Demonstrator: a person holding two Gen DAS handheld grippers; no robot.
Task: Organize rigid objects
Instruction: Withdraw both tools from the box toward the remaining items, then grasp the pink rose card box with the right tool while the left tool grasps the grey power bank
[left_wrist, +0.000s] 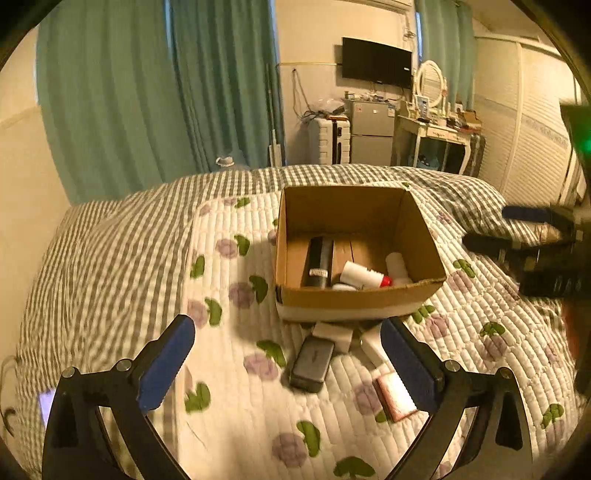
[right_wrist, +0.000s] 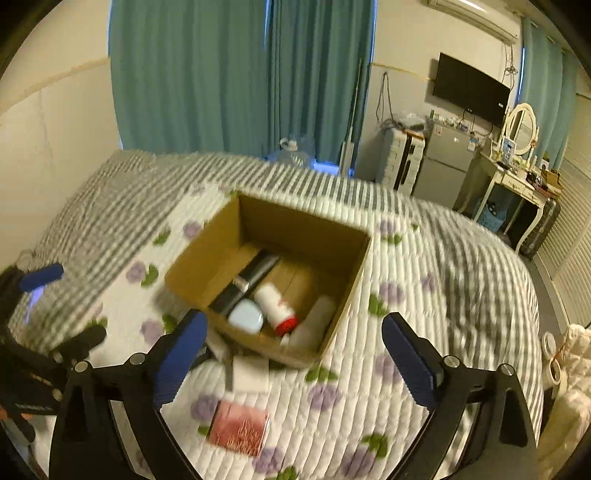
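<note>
Bed (left_wrist: 110, 266): covered by a grey-and-white checked blanket, with a white quilted pad (left_wrist: 229, 369) printed with purple flowers and green leaves laid on top.

Cardboard box (left_wrist: 354, 299): open-topped, stands on the quilted pad toward the far side of both grippers. Contents, seen from the right wrist view: a long black tube (right_wrist: 247, 284) lying along the left wall; a white bottle with a red cap (right_wrist: 275, 304) beside it, on its side; a white cylinder (right_wrist: 314, 325) against the right wall; a small pale rounded case (right_wrist: 245, 316) at the near wall, touching the black tube.

Loose on the pad, outside the box on its near side: a dark rectangular case (left_wrist: 312, 363) lying flat; a white block (left_wrist: 332, 334) just beside the box's near wall; a pink flat box (right_wrist: 238, 428) nearer the cameras, well clear of the cardboard box.

Left gripper (left_wrist: 288, 365): jaws spread wide, nothing between the blue pads; the dark case lies on the pad below the gap, untouched.

Right gripper (right_wrist: 291, 360): jaws spread wide, empty, above the near edge of the cardboard box. Image blurred.

Each gripper shows at the edge of the other's view.
</note>
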